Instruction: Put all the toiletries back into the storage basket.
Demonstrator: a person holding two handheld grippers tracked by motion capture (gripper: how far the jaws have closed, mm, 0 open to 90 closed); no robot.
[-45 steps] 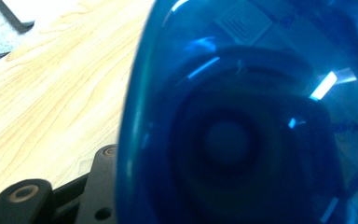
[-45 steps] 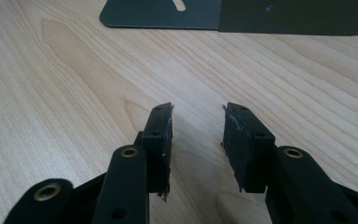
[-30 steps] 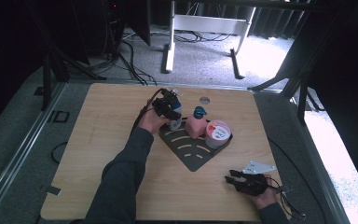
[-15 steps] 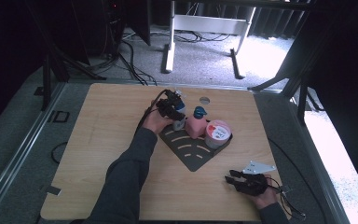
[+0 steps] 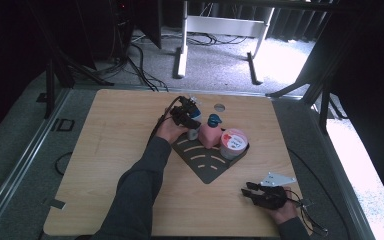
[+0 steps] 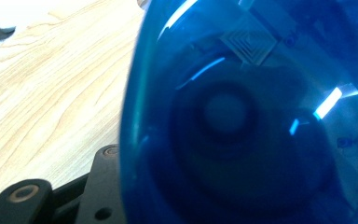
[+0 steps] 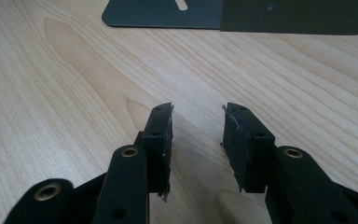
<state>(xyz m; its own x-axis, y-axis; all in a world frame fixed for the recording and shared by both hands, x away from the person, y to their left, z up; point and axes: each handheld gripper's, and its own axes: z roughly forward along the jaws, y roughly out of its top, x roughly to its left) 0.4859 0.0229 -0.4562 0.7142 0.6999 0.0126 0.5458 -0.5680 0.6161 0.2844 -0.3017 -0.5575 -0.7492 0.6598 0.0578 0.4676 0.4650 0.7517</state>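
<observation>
My left gripper (image 5: 191, 121) is at the back left edge of the black slotted tray (image 5: 205, 164), shut on a blue see-through container (image 6: 251, 121). That container sits so close to the left gripper view's lens that it hides one jaw. On the tray stand a pink bottle with a blue cap (image 5: 210, 135) and a white tub with a pink lid (image 5: 233, 143), both just right of the left gripper. My right gripper (image 5: 245, 191) rests low over the wooden table near its front right. Its jaws (image 7: 196, 112) are open with bare wood between them.
The wooden table (image 5: 115, 150) has a small round hole (image 5: 219, 106) near its back edge. The black tray's edge (image 7: 261, 18) lies ahead of the right gripper. Cables trail off both grippers, and dark floor with stands surrounds the table.
The left gripper with the blue container has edged slightly toward the tray. The right gripper has kept still.
</observation>
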